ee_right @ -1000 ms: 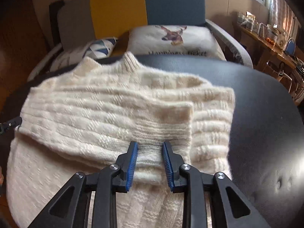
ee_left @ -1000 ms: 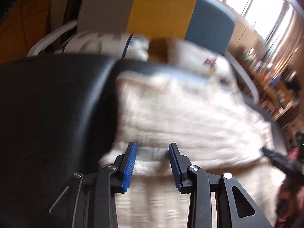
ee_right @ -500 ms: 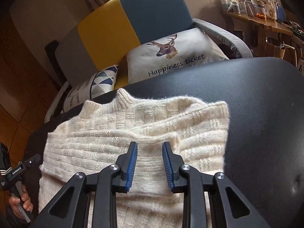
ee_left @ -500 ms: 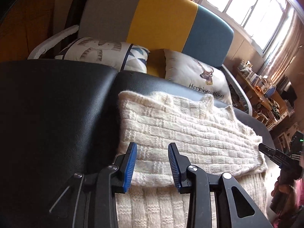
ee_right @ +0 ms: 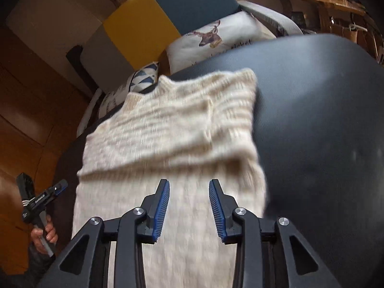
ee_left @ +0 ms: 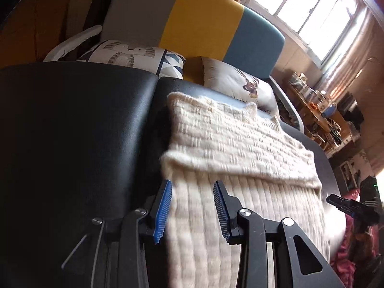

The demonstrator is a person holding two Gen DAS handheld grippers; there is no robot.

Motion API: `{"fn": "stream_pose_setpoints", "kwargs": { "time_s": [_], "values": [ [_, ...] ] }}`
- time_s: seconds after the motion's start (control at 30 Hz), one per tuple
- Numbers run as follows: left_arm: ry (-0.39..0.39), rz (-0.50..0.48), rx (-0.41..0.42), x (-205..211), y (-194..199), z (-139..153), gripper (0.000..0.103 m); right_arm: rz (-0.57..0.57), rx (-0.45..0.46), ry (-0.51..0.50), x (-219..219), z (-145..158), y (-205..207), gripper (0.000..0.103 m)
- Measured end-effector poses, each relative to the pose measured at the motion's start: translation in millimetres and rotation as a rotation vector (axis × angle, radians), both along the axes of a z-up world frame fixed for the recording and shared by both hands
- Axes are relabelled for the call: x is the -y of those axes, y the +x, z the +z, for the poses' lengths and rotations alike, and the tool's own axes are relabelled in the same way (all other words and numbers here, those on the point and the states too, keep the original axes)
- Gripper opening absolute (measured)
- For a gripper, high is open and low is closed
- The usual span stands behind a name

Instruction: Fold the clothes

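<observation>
A cream knitted sweater (ee_left: 235, 144) (ee_right: 172, 124) lies flat on a black padded surface (ee_left: 72, 132) (ee_right: 324, 120), its sleeves folded across the chest and its collar at the far end. My left gripper (ee_left: 192, 186) is open and hovers over the sweater's lower left body, just below the folded sleeve edge. My right gripper (ee_right: 189, 184) is open too, over the lower body near the sweater's right side. Nothing is held between either pair of blue pads. Each gripper also shows at the edge of the other's view: the right gripper (ee_left: 348, 206), and the left gripper (ee_right: 40, 201) held by a hand (ee_right: 45, 235).
Behind the black surface stands a sofa (ee_left: 199, 21) (ee_right: 148, 21) in grey, yellow and blue, with a patterned cushion (ee_left: 134, 55) and a deer cushion (ee_left: 240, 81) (ee_right: 216, 40). Cluttered shelves (ee_left: 319, 110) and a bright window (ee_left: 307, 7) lie to the right.
Both grippers have drawn back from the folded sleeve toward the sweater's hem end and their jaws stand a little wider. The sleeves stay folded where they were laid.
</observation>
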State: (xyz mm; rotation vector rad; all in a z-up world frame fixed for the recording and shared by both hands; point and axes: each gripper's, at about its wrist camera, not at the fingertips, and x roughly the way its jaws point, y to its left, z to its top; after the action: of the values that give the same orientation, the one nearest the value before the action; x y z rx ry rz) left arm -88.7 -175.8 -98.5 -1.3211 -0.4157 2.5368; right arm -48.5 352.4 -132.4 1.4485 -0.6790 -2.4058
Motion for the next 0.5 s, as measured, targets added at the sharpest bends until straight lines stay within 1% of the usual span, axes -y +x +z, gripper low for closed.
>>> {"fn": "stream_pose_setpoints", "kwargs": {
  "time_s": [0.03, 0.1, 0.13, 0.23, 0.3, 0.33, 0.43, 0.47, 0.5],
  "values": [
    [0.001, -0.019, 0.005, 8, 17, 0, 0.037, -0.004, 0.023, -0.022, -10, -4, 23, 0.035],
    [0.042, -0.044, 0.026, 23, 51, -6, 0.037, -0.021, 0.074, -0.056, -30, -14, 67, 0.035],
    [0.045, -0.051, 0.044, 28, 66, -10, 0.037, -0.03, 0.099, -0.077, -38, -20, 86, 0.035],
    [0.059, -0.071, 0.075, 35, 105, -20, 0.037, -0.05, 0.164, -0.19, -53, -40, 128, 0.035],
    [0.082, -0.082, 0.097, 37, 125, -26, 0.038, -0.056, 0.168, -0.273, -55, -52, 144, 0.035],
    [0.094, -0.085, 0.109, 37, 133, -30, 0.038, -0.061, 0.153, -0.307, -54, -54, 148, 0.035],
    [0.12, -0.103, 0.145, 34, 154, -40, 0.04, -0.013, 0.162, -0.426, -39, -67, 146, 0.035],
    [0.129, -0.114, 0.155, 31, 160, -43, 0.04, 0.008, 0.148, -0.427, -32, -67, 143, 0.035],
    [0.122, -0.119, 0.155, 28, 165, -45, 0.04, 0.028, 0.137, -0.432, -25, -68, 140, 0.035]
  ]
}}
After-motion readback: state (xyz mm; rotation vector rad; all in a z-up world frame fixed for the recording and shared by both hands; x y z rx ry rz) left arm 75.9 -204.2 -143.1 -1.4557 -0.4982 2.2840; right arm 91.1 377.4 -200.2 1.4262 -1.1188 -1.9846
